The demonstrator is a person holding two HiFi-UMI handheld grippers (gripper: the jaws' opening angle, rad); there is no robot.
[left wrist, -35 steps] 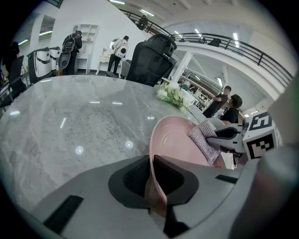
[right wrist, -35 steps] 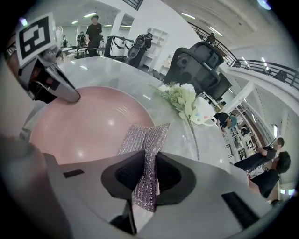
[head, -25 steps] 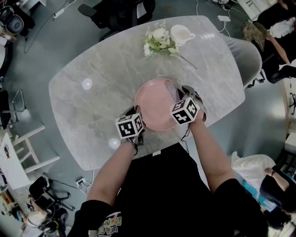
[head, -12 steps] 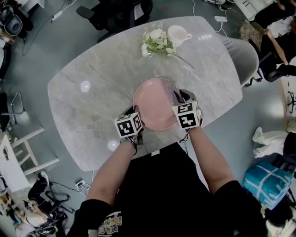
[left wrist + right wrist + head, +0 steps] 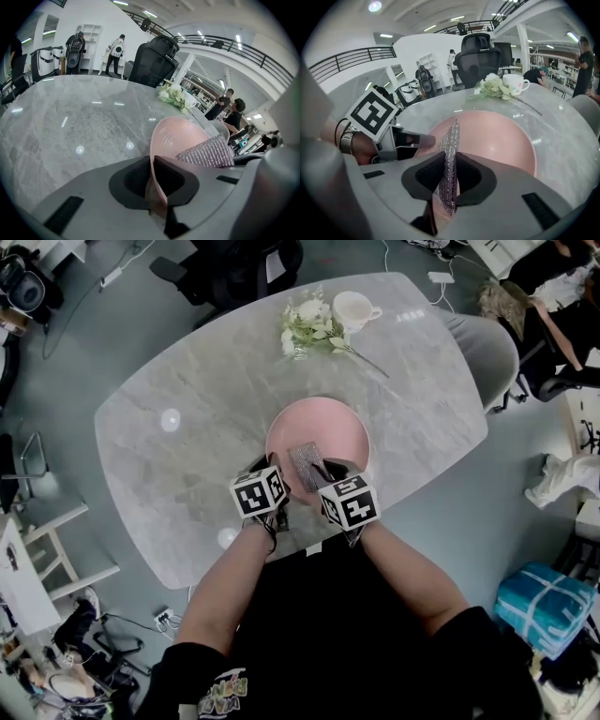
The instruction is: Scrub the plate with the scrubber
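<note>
A pink plate (image 5: 323,435) lies on the grey marble table (image 5: 187,446) in front of me. My left gripper (image 5: 151,185) is shut on the plate's near-left rim (image 5: 157,154), which runs edge-on between the dark pads. My right gripper (image 5: 449,176) is shut on a flat silver mesh scrubber (image 5: 450,154). The scrubber (image 5: 306,465) rests over the near part of the plate (image 5: 497,136), close beside the left gripper (image 5: 272,486). The right gripper (image 5: 330,476) sits at the plate's near rim.
A small bouquet of white flowers (image 5: 309,326) and a white cup (image 5: 354,307) stand at the table's far side. A black office chair (image 5: 239,263) stands beyond the table, a grey chair (image 5: 487,343) at its right end. People are at the far right.
My right gripper has carried the scrubber from the plate's right rim to the left and nearer, onto its near part beside the left gripper. The left gripper has kept its hold.
</note>
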